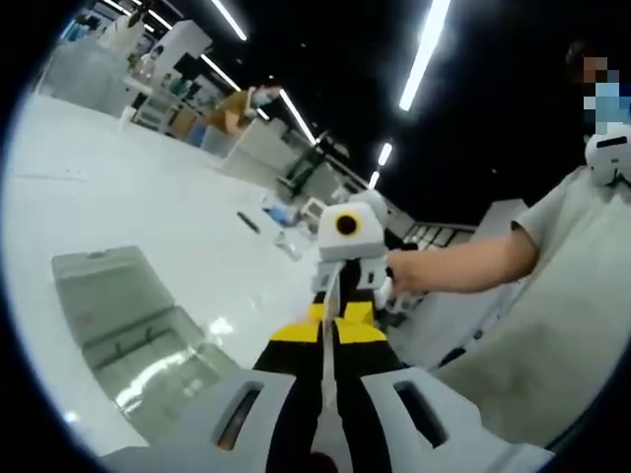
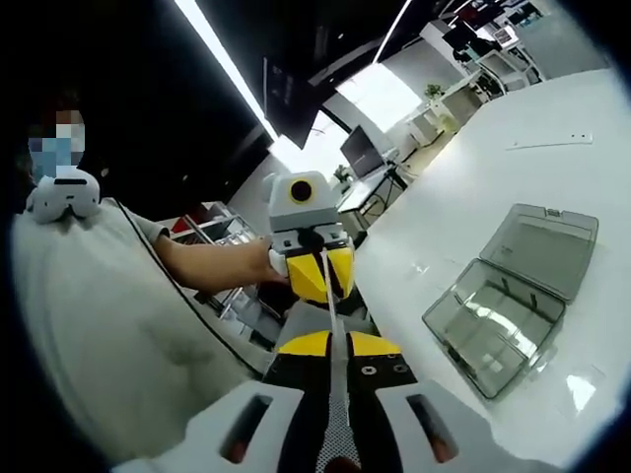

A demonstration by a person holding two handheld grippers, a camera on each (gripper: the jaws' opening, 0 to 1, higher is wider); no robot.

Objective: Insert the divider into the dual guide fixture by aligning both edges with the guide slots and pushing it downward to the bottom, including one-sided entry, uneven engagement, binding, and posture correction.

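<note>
Both grippers face each other above the white table (image 2: 552,118), each clamped on 1 end of the thin divider (image 2: 333,305), held edge-on between them. Left gripper (image 1: 329,325) jaws pinch its near end; right gripper (image 2: 337,347) jaws likewise. Clear hinged box (image 2: 513,296), lid open, lies on the table well apart from the divider; internal slots too small to tell.

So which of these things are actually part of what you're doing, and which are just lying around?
In use:
- thin divider, held edge-on between both
- left hand-held gripper
- right hand-held gripper
- open clear box on the white table; it looks like the fixture

Just lying about:
- small items farther along the table
- desks and monitor behind
</note>
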